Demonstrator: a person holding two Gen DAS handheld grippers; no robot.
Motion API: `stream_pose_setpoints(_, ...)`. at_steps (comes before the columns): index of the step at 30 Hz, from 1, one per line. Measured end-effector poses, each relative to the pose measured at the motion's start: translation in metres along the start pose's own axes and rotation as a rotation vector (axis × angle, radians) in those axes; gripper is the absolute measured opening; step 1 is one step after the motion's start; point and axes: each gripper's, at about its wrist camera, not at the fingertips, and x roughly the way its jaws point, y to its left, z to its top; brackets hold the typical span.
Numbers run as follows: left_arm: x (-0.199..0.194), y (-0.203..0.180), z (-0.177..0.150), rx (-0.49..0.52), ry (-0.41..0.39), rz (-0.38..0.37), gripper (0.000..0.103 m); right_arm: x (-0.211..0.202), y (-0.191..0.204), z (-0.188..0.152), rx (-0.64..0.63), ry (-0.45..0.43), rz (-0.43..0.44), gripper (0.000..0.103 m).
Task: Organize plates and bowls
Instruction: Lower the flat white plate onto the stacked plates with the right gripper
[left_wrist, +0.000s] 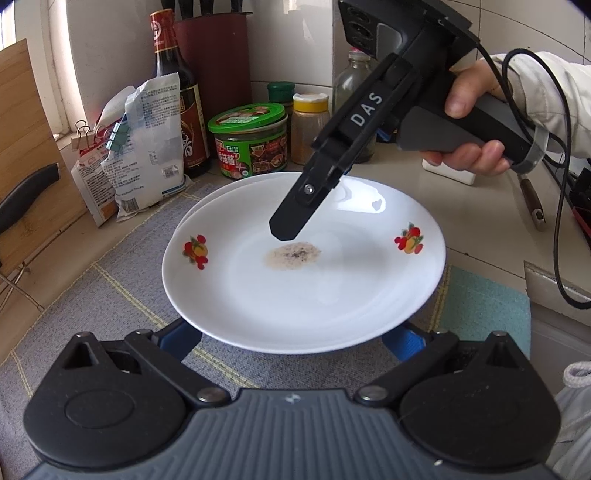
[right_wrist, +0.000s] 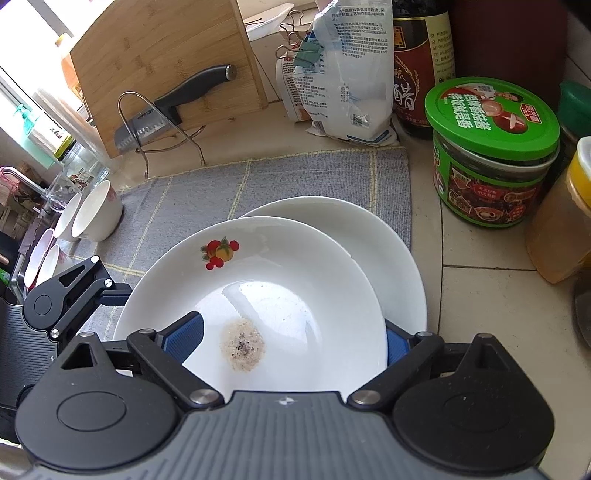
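A white plate with fruit decals (left_wrist: 295, 295) (right_wrist: 266, 280) lies on a plain white plate (right_wrist: 369, 236) on a grey mat (left_wrist: 110, 288). A speckled patch of residue (left_wrist: 293, 254) marks its middle. My left gripper (left_wrist: 291, 339) is open, and the near rim of the decal plate covers its blue fingertips. A hand holds my right gripper (right_wrist: 291, 339), which points steeply down over the plates. It is open and not pressing: one pad (right_wrist: 184, 339) hangs over the plate's inside, the other (right_wrist: 397, 345) sits outside its rim. White bowls (right_wrist: 96, 214) lean at the mat's far left.
Behind the plates stand a green-lidded jar (right_wrist: 491, 147), a yellow-capped spice jar (left_wrist: 310, 125), a dark sauce bottle (left_wrist: 177, 85) and clipped bags (right_wrist: 343, 74). A bamboo board with a knife (right_wrist: 177, 107) stands in a wire rack. A cable (left_wrist: 561, 221) trails at the right.
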Motion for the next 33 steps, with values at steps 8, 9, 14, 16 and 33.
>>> stream_pose_setpoints(8,0.006,0.005,0.003,-0.002,0.007,-0.01,0.102,-0.004,-0.001,-0.003,0.006,0.007,-0.02,0.102)
stream_pose_setpoints(9,0.006,0.004,0.003,0.007,0.008,-0.007,0.102,-0.005,-0.001,-0.003,0.01,0.005,-0.017,0.103)
stream_pose_setpoints(14,0.008,0.004,0.003,0.015,0.009,-0.013,0.102,-0.007,-0.001,-0.005,0.015,0.001,-0.024,0.103)
stream_pose_setpoints(16,0.009,0.004,0.003,0.018,0.009,-0.013,0.102,-0.008,-0.001,-0.005,0.018,0.0,-0.026,0.103)
stream_pose_setpoints(33,0.012,0.007,0.004,0.069,0.0,-0.019,0.101,-0.02,0.002,-0.011,0.048,-0.021,-0.056,0.103)
